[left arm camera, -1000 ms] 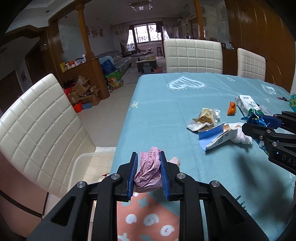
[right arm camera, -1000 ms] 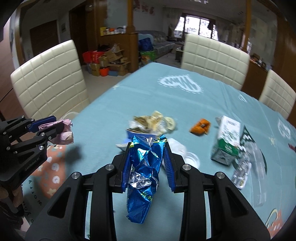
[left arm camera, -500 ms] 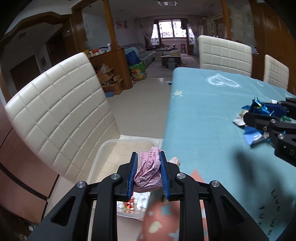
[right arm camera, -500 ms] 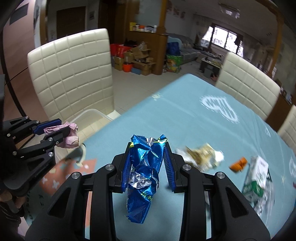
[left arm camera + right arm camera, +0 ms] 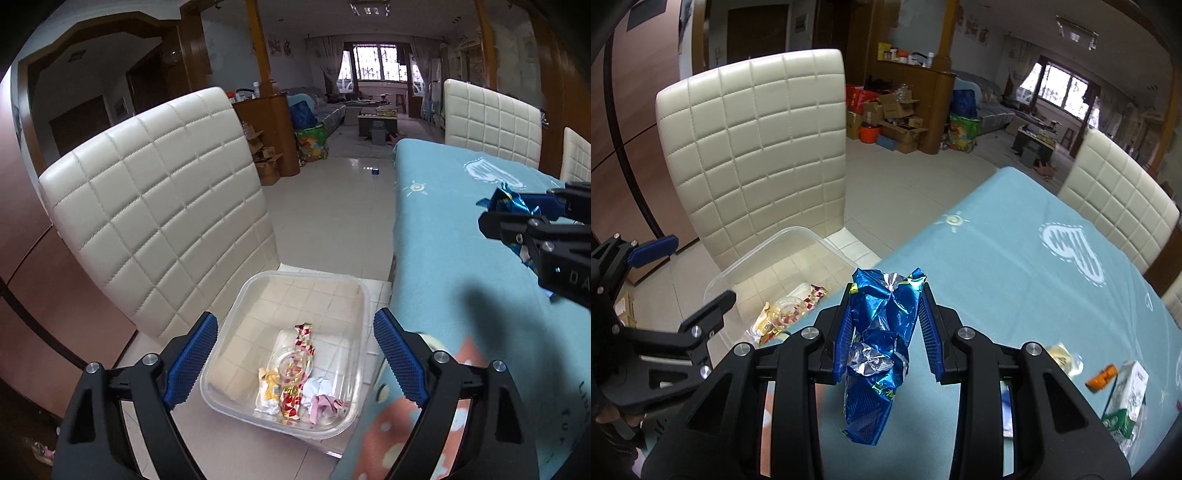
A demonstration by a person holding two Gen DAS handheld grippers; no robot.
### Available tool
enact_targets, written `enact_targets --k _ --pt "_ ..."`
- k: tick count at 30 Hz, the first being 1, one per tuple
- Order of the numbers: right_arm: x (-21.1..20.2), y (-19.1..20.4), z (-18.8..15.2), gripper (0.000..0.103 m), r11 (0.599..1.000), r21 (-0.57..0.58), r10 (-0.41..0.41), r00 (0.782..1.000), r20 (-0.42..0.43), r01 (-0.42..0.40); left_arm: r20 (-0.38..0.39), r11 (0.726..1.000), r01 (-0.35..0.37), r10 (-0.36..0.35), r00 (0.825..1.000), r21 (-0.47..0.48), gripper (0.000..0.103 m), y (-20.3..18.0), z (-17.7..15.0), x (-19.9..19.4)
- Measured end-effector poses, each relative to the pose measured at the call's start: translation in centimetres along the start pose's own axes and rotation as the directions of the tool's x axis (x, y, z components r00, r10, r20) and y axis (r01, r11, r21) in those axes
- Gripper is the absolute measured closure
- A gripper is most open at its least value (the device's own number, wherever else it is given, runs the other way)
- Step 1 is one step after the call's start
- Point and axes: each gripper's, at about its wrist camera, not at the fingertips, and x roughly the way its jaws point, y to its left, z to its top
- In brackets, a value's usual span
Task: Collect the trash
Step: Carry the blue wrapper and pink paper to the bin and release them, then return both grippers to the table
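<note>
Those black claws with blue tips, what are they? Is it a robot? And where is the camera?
No robot: a person holds two grabbing tools, each with its own camera looking along its fingers. One picture comes from the left gripper, whose jaws have just opened; nothing is between them. Below it sits a clear bin on a chair seat, with a pink paper and wrappers inside. The other picture comes from the right gripper, squeezing a blue wrapper. On the table lie a carton and scraps.
</note>
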Motion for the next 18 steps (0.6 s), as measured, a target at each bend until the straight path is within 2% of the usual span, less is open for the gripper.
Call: enact_targets --k 7,11,12,13,14,15,17,18 --pt "1.7 3.0 0.6 0.067 0.998 -0.060 0.031 0.999 -0.018 -0.032 -0.044 0.995 -0.010 0.006 0.999 -0.096 0.019 3.1 -1.2 0.6" --pt "2.3 4.4 1.2 0.066 0.995 -0.091 0.038 0.999 -0.012 -0.039 -0.049 0.993 -0.020 0.014 0.999 -0.120 0.019 4.0 -1.7 0.6" --pt "2.4 4.6 1.4 0.063 0.995 -0.090 0.040 0.999 -0.009 -0.040 -0.050 0.992 -0.025 0.019 0.999 -0.123 0.019 4.2 -1.7 0.5" --pt "2.4 4.6 1.6 0.051 0.995 -0.087 0.039 0.999 -0.007 -0.039 -0.050 0.992 -0.030 0.024 0.998 -0.124 0.019 4.3 -1.8 0.5" --pt "2.4 4.6 1.8 0.038 0.996 -0.078 0.032 0.999 -0.004 -0.032 -0.049 0.992 -0.038 0.032 0.998 -0.124 0.019 4.4 -1.8 0.5" --pt "2.2 4.6 2.0 0.015 0.998 -0.066 0.016 1.000 0.004 -0.016 -0.051 0.991 -0.045 0.039 0.998 -0.123 0.019 4.5 -1.8 0.5" --pt "1.3 4.2 2.0 0.014 0.999 -0.040 -0.018 0.997 0.074 0.021 -0.053 0.991 -0.041 0.035 0.998 -0.126 0.019 4.6 -1.9 0.5" --pt "1.0 4.3 2.0 0.014 0.998 -0.049 -0.021 0.997 0.081 0.025 -0.053 0.991 -0.039 0.032 0.998 -0.127 0.019 4.6 -1.9 0.4"
